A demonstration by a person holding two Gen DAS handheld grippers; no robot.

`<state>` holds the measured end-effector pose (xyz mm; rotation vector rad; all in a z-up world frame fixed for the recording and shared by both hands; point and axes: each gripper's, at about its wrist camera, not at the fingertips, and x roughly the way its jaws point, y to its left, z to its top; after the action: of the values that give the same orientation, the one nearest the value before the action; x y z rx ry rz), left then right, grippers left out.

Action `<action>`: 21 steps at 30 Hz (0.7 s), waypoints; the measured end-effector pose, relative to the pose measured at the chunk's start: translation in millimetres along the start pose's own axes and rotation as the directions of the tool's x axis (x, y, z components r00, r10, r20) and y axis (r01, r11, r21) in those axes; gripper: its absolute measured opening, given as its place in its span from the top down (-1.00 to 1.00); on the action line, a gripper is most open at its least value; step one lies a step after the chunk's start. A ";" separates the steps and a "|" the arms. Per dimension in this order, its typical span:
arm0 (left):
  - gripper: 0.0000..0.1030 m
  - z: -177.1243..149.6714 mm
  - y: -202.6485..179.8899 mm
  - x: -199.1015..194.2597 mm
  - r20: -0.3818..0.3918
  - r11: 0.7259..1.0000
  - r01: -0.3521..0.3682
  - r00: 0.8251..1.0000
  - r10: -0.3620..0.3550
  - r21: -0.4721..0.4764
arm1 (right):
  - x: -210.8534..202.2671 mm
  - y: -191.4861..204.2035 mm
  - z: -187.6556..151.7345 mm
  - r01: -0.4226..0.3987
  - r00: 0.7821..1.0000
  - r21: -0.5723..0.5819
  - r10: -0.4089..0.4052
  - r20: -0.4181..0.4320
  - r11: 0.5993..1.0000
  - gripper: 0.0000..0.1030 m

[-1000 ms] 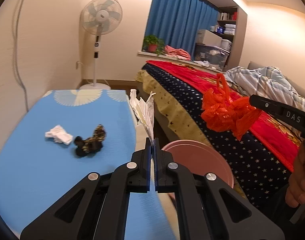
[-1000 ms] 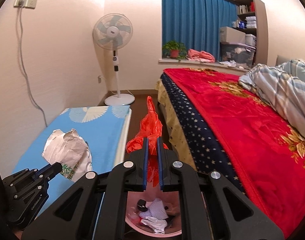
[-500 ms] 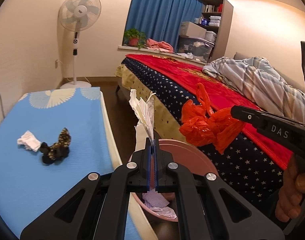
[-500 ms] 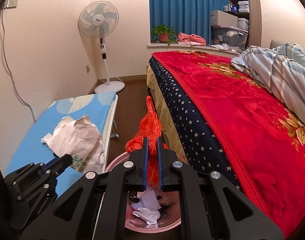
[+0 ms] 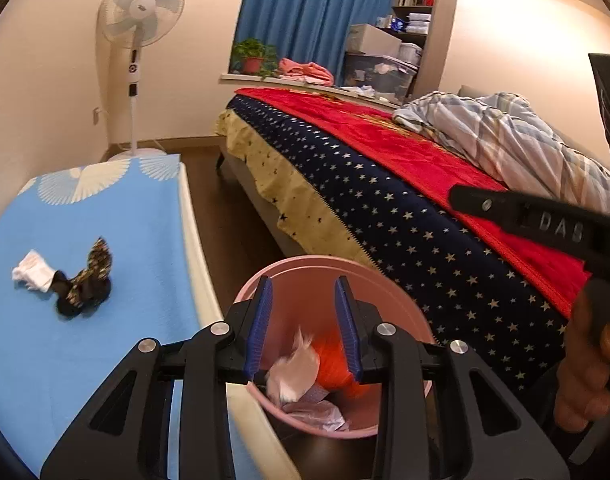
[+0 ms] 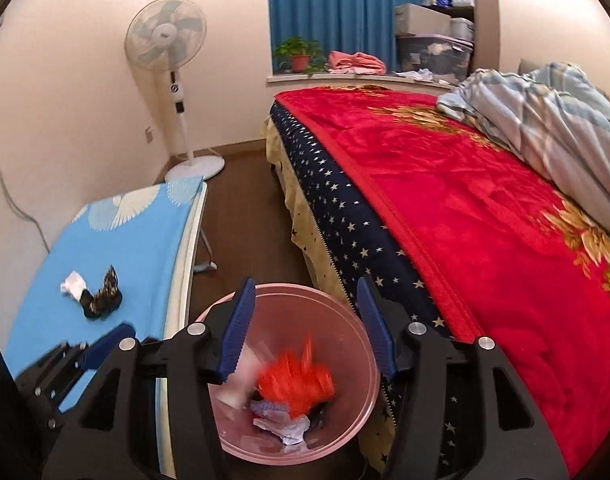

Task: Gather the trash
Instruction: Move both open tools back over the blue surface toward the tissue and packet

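Note:
A pink trash bin [image 5: 401, 312] [image 6: 361, 364] stands on the floor between the blue table and the bed. My left gripper [image 5: 303, 324] is open and empty right above the bin. My right gripper [image 6: 305, 324] is open and empty above it too. A white crumpled paper [image 5: 293, 372] and an orange plastic bag [image 5: 333, 364] [image 6: 295, 382] show blurred inside the bin, over other scraps. A white tissue [image 5: 31, 274] [image 6: 73, 284] and a dark patterned wrapper [image 5: 85, 284] [image 6: 103, 298] lie on the blue table [image 5: 105, 220] [image 6: 125, 248].
A bed [image 5: 385, 184] [image 6: 465, 220] with a red blanket runs along the right. A standing fan [image 5: 135, 60] [image 6: 173, 80] is by the far wall. The right gripper's body [image 5: 545, 224] shows at the right of the left wrist view; the left one's [image 6: 73, 364] shows at lower left.
Both grippers opened over the bin. The white paper and the orange bag left the jaws and dropped into the bin.

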<state>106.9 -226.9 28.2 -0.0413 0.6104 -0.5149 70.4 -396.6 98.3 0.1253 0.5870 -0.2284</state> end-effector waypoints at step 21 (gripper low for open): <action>0.44 -33.4 66.7 -107.4 0.083 0.982 -0.160 0.982 0.169 -0.099 | -29.9 60.5 -25.7 -0.145 0.985 -0.061 0.150 0.091 0.988 -0.05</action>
<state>43.4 -114.0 46.0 -0.1003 0.5424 -0.3225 47.6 -328.1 97.0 0.1038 0.4864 -0.0742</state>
